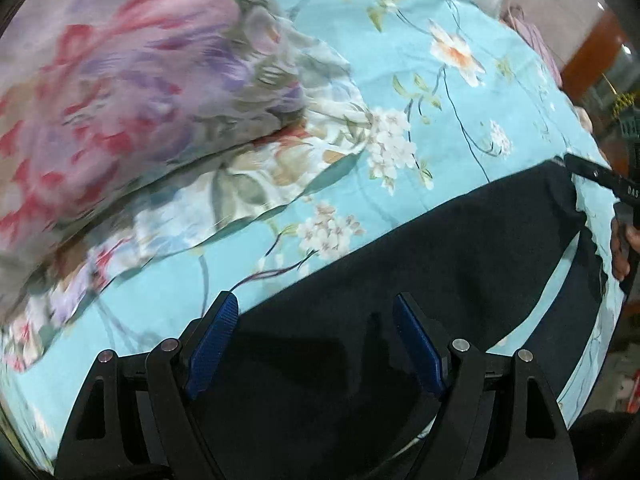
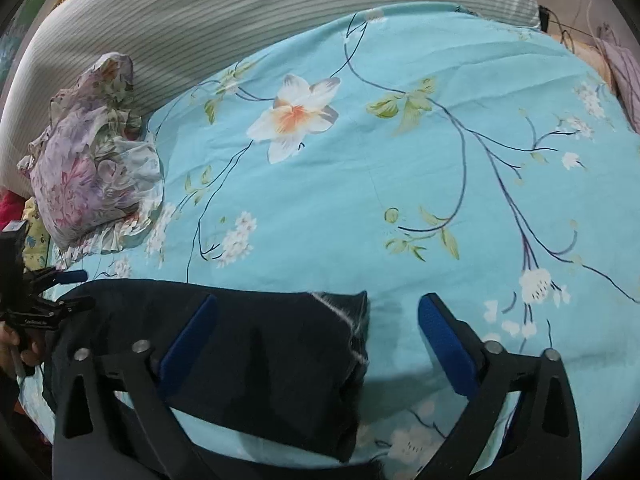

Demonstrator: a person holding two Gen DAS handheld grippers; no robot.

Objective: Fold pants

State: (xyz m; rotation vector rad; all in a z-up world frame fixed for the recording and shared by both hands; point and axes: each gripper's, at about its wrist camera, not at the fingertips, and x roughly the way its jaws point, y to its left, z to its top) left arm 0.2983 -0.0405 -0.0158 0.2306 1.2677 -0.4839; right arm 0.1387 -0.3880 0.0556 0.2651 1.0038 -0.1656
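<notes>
Left wrist view first: the left claw [image 1: 314, 344] is spread wide, blue pads apart, nothing between them, hovering right over the near end of the dark pants [image 1: 420, 280]. The pants lie flat on the bed [image 1: 460, 92], the turquoise flowered sheet, and their long axis runs as a band from the bottom centre of the frame up to the right edge. At that far right end you can see the right claw [image 1: 596, 178] with the person's fingers behind it, sitting at the other end of the fabric. Upper left of the frame is filled by a blurry purple-and-red floral pillow [image 1: 120, 100], just beside the pants' upper edge but not on them. Right wrist view: the right claw [image 2: 318, 334] is also released and wide, holding nothing. Here the pants [image 2: 248, 344] fill the lower left and centre, and their end with pale stitching stops between the two pads, so one pad is over cloth and the other over bare sheet. The left claw [image 2: 60, 292] shows at the left edge, at the opposite end, so the long axis runs left to right across the bottom of this frame. My guess is each claw is parked at its own end, so an end-to-end fold depends on both pinching at once. Pillow [image 2: 92, 176] sits middle left, striped headboard [image 2: 240, 8] across the top.
</notes>
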